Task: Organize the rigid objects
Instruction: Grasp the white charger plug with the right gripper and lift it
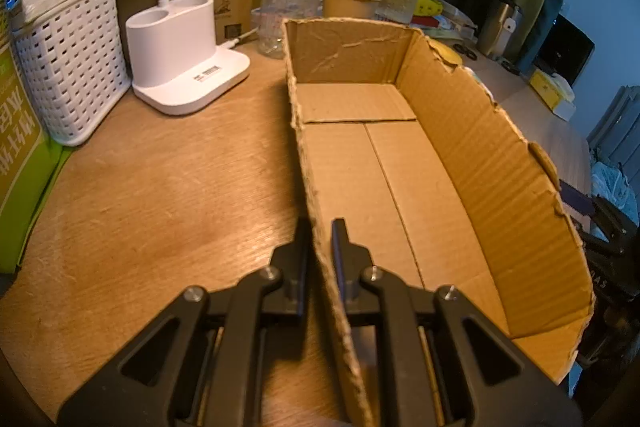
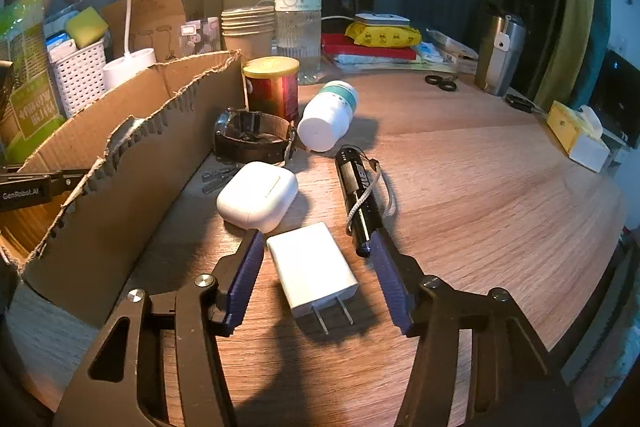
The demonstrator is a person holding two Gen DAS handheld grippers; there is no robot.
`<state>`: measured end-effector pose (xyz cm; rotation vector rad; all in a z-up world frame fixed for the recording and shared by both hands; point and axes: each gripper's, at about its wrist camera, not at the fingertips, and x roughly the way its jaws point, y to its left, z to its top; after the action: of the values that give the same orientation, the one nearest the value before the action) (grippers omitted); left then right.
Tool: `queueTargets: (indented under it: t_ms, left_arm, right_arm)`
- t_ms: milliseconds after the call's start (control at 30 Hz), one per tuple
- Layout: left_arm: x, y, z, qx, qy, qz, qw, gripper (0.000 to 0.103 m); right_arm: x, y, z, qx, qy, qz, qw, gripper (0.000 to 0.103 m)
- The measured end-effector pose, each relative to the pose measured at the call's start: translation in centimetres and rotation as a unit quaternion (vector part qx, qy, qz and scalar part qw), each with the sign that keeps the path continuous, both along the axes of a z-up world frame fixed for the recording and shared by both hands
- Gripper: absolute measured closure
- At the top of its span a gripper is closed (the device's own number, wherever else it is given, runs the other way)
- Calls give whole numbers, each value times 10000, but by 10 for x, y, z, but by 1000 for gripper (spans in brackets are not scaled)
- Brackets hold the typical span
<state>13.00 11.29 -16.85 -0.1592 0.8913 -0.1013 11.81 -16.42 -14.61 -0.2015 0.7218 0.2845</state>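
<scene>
Cardboard box (image 1: pixel 400 167) wall in clamped left fingers (image 1: pixel 340 247) — right fingers (image 2: pixel 248 267) apart around charger (image 2: pixel 310 267).

one cardboard box (image 1: pixel 400 163) sits on one wooden table (image 1: pixel 160 195). two grippers: the left gripper (image 1: pixel 320 239) at 6 o'clock in its view, the right gripper (image 2: pixel 316 259) at 6 o'clock in its own. beside the box lie one charger (image 2: pixel 310 267), one earbud case (image 2: pixel 258 197), one flashlight (image 2: pixel 358 197), one watch (image 2: pixel 252 137), one pill bottle (image 2: pixel 328 117) and one red tin (image 2: pixel 272 87). toward 12 o'clock stand one water bottle (image 2: pixel 297 7) and one stack of paper cups (image 2: pixel 248 31); at 10 o'clock, one white basket (image 1: pixel 72 63) and one lamp base (image 1: pixel 180 59). two scissors (image 2: pixel 440 83) lie at 2 o'clock.
</scene>
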Motion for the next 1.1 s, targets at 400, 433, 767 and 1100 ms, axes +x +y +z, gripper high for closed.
queueTargets:
  t_ms: [400,433,767,1100]
  left_arm:
    - [0,0,0,1,0,0,10000,92]
    - [0,0,0,1,0,0,10000,92]
    - [0,-1,0,4,0,1,10000,92]
    - [0,0,0,2,5,4,10000,91]
  right_arm:
    - [-1,5,-11,-147,247,127,9995,65]
    - [-1,6,-11,-156,243,145,9995,65]
    - [-11,11,3,-25,27,304,9995,66]
    - [-32,35,52,514,-413,870,9940,66]
